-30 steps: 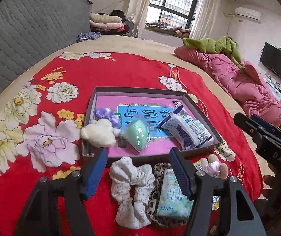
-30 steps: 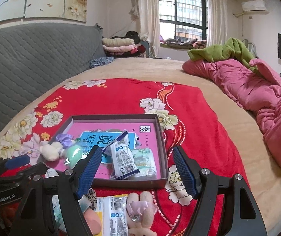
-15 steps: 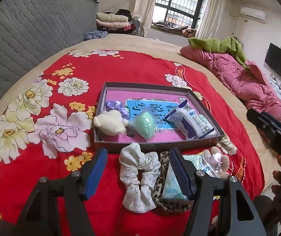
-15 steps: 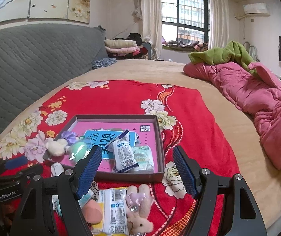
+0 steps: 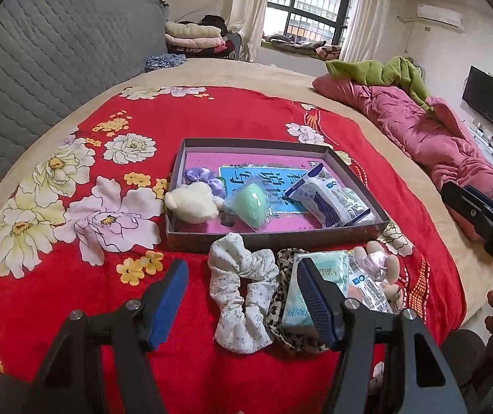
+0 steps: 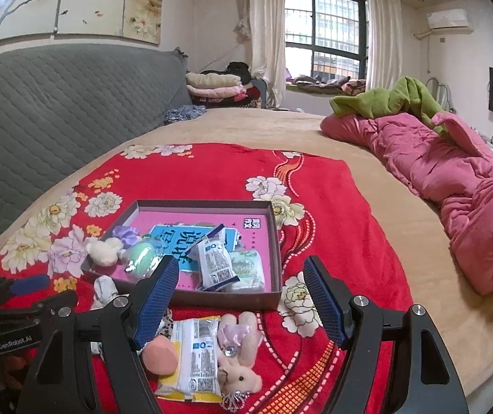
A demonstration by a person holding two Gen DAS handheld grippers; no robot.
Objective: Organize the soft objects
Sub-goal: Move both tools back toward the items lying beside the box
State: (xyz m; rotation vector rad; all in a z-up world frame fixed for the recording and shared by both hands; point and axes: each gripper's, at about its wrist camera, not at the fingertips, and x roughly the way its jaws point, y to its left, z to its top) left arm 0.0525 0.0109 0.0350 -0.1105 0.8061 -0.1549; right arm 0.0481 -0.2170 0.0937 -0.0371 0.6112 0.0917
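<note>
One label [image 6: 14, 336] reads "GenRobot.AI".

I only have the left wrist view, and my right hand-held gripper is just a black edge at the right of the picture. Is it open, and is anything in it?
Observer: The right hand-held gripper is open, with nothing between its pads.
Operator: What lies to the right of the leopard scrunchie? I only see scraps there.
Observer: A peach sponge lies against a white packet with a yellow edge.
Operator: And in the box, behind the blue and white sachet?
Observer: A pale green tissue pack lies flat in the box's near right corner, right beside the sachet.
</note>
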